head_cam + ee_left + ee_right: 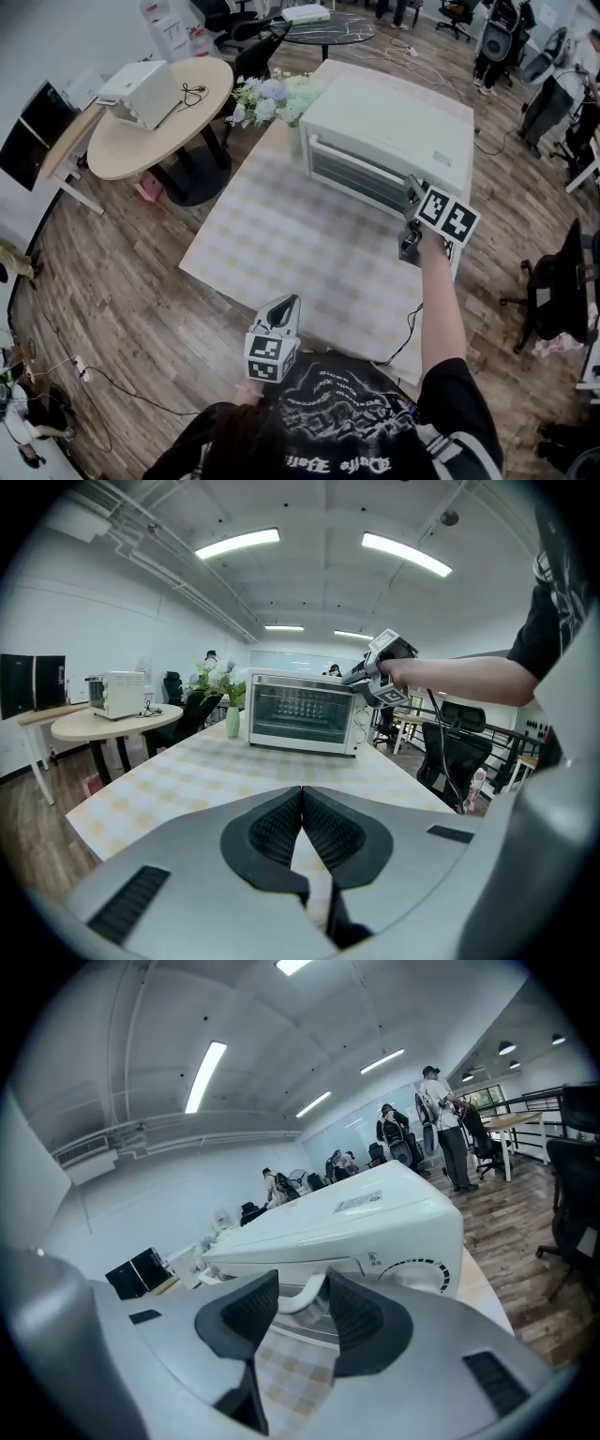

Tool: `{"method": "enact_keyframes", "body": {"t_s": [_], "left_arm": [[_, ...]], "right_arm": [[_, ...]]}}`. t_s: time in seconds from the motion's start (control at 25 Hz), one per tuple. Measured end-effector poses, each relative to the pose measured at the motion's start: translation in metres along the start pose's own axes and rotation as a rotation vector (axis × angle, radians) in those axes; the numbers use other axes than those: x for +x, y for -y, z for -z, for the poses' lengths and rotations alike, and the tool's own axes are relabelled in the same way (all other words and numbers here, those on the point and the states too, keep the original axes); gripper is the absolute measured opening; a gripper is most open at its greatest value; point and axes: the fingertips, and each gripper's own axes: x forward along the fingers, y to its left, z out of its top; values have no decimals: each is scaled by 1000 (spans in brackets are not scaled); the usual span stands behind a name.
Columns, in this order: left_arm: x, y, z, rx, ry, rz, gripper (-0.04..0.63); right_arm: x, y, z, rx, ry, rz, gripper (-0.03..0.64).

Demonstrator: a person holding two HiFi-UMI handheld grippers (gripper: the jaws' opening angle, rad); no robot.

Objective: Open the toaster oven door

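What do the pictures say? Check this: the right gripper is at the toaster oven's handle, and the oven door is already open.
Not open: the toaster oven door is shut, as the left gripper view shows. The right gripper is at its handle.

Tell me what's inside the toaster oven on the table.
On the toaster oven the door is shut; through its glass only a pale grid shows, rack or back wall, unclear. The rest is too dim to tell.
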Motion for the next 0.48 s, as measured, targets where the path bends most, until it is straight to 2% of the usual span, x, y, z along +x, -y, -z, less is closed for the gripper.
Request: {"method": "enact_keyframes", "body": {"t_s": [0.48], "left_arm": [[-4,-1,11,-10,-19,-3,18]], "right_arm": [[-4,-4,4,-31,-4,1,178]]}}
